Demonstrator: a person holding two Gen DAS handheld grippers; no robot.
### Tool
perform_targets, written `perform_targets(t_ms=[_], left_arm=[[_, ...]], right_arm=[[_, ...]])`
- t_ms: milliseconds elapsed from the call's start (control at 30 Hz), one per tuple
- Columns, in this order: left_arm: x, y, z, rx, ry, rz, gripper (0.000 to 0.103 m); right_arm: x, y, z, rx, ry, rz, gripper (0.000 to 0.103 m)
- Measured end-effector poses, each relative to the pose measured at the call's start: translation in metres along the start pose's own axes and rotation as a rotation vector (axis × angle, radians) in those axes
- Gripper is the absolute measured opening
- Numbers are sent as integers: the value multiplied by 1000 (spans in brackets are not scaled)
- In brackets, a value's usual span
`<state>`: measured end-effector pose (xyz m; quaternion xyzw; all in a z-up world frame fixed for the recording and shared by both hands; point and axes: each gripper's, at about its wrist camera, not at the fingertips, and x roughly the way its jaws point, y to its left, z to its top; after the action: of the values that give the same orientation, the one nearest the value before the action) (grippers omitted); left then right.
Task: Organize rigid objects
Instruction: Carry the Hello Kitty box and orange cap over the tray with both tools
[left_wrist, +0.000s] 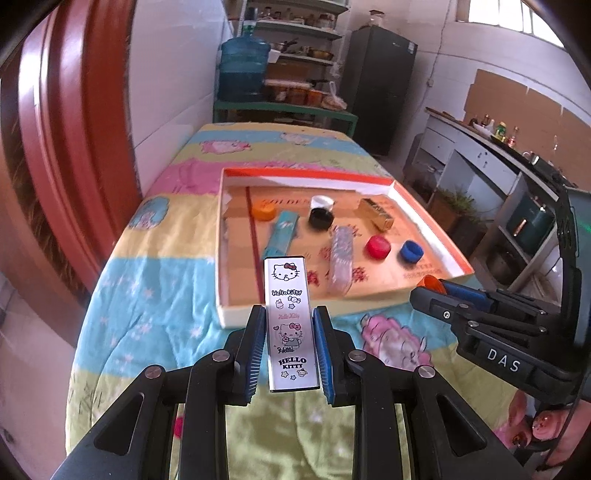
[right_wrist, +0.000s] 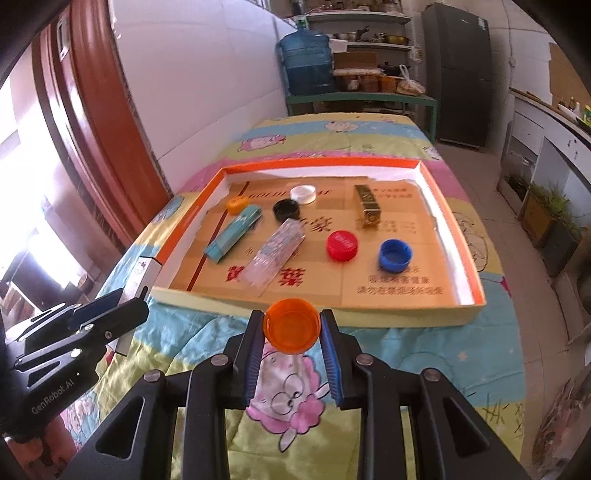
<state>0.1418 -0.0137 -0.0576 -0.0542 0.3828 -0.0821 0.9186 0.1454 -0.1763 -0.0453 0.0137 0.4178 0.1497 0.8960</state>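
Nearest the left wrist camera, the left gripper (left_wrist: 290, 328) is clamped on a white Hello Kitty box (left_wrist: 291, 321), held lengthwise between the blue pads and pointing toward 12 o'clock. In the right wrist view the right gripper (right_wrist: 291, 330) is closed on an orange cap (right_wrist: 292, 328), open side up, pinched at its rim. Both hang over the quilt (right_wrist: 424, 354), just short of the near wall of the tray (right_wrist: 406, 317).

The tray already holds caps and boxes: a red cap (right_wrist: 342, 245) and blue cap (right_wrist: 395, 254) toward 2 o'clock, a clear box (right_wrist: 275, 254) at centre, and a teal box (right_wrist: 232, 238) at 11 o'clock.

The step in hand looks like carrying both pieces in. Clear the near wall before lowering. Bare floor shows at 1 o'clock beside the blue cap for the orange one; the box would fit along the left side, parallel to the teal one. Set each flat before releasing, since the cap's rim grip is shallow and it could roll.
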Motion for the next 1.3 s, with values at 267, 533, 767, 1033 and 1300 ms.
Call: perform_targets(t_ms=[267,533,767,1033,1300], left_arm=[[17,-13,24,26,8,-29,27],[36,-22,42,52,18,-30,27],[51,-29,54,63,28,-37,27],[69,-28,63,55,49,-38,27],[90,-26,67,53,83,-37,27]], right_arm=[[0,-11,12,16,-23,-7,30],[5,-21,25,29,-41,-16,30],[13,-30,29,41,-39,-18,30],[23,-37,33,50,-32,-18,30],[40,-37,36,46,-6,-4,30]])
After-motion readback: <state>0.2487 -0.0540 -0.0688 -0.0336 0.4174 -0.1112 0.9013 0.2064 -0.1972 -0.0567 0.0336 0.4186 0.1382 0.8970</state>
